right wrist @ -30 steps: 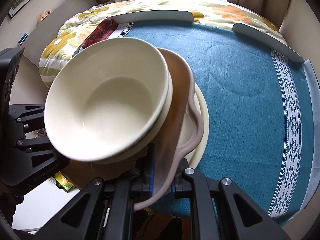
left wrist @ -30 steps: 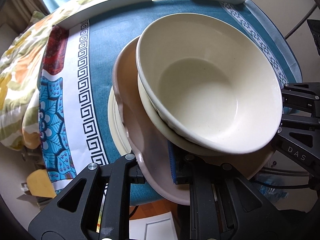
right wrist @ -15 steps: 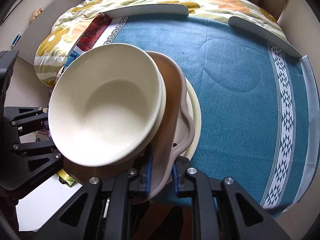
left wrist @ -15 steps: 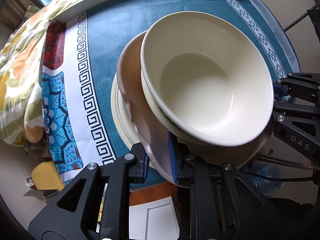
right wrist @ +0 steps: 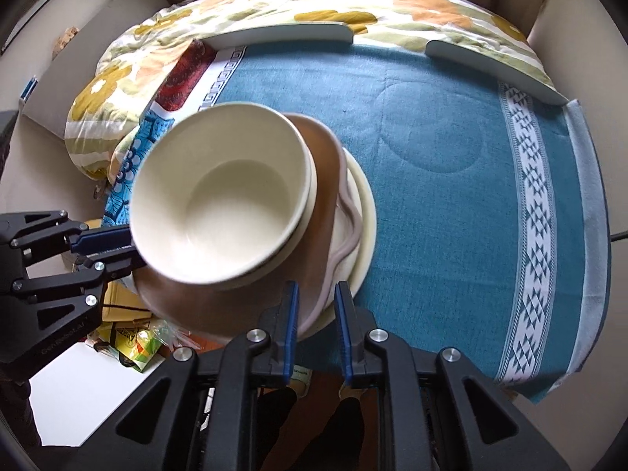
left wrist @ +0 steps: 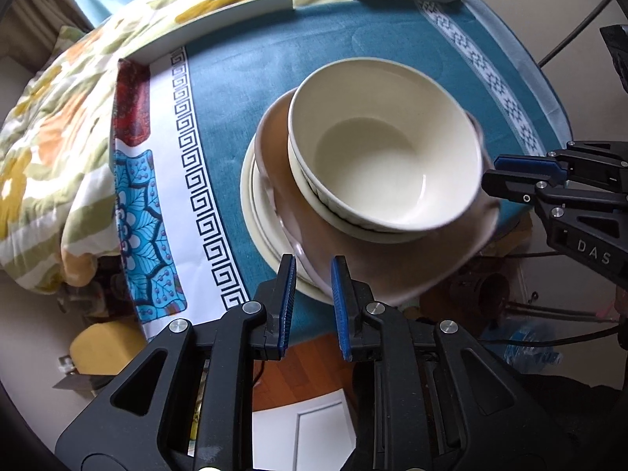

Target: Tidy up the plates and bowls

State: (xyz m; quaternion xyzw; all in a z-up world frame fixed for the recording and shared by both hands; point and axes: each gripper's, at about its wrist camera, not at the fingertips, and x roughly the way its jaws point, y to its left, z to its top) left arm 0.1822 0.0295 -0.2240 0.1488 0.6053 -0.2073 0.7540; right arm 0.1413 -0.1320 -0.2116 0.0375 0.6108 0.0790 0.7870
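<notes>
- The left gripper (left wrist: 314, 261) points steeply down at the near edge of the table. Its 2 blue pads (left wrist: 285, 298) stand a narrow gap apart and clamp nothing.
- The wavy rim of the brown plate (left wrist: 274, 145) shows in that gap. It touches neither pad, and I cannot tell whether it is level with the tips or below them.
- The right gripper (right wrist: 316, 286) stands the same way on the opposite side of that plate. Its jaws have just been opening, and the rim runs through the slot without being pinched.
- The dishes form 1 stack on the blue tablecloth (left wrist: 235, 78), close to the table's near edge.
- A flat cream plate (left wrist: 251, 196) lies at the bottom, with the brown plate on it.
- A smaller cream piece comes next, and a deep cream bowl (left wrist: 384, 165) sits upright on top.
- The bowl sits off-centre on the brown plate, toward the side away from each camera's own pads.
- The left view shows the cloth's white key-pattern border, a red and turquoise panel and the wooden floor (left wrist: 298, 369) below. The right gripper's tips enter from the right, just beside the brown plate.
- The right view shows a round imprint (right wrist: 431, 133) in the bare cloth, a white diamond border and packets (right wrist: 133, 345) on the floor. The left gripper's tips show just beside the bowl's far wall.
- Both views show a flowered quilt (right wrist: 274, 11) and 2 white curved rails (right wrist: 282, 33) beyond the cloth.
</notes>
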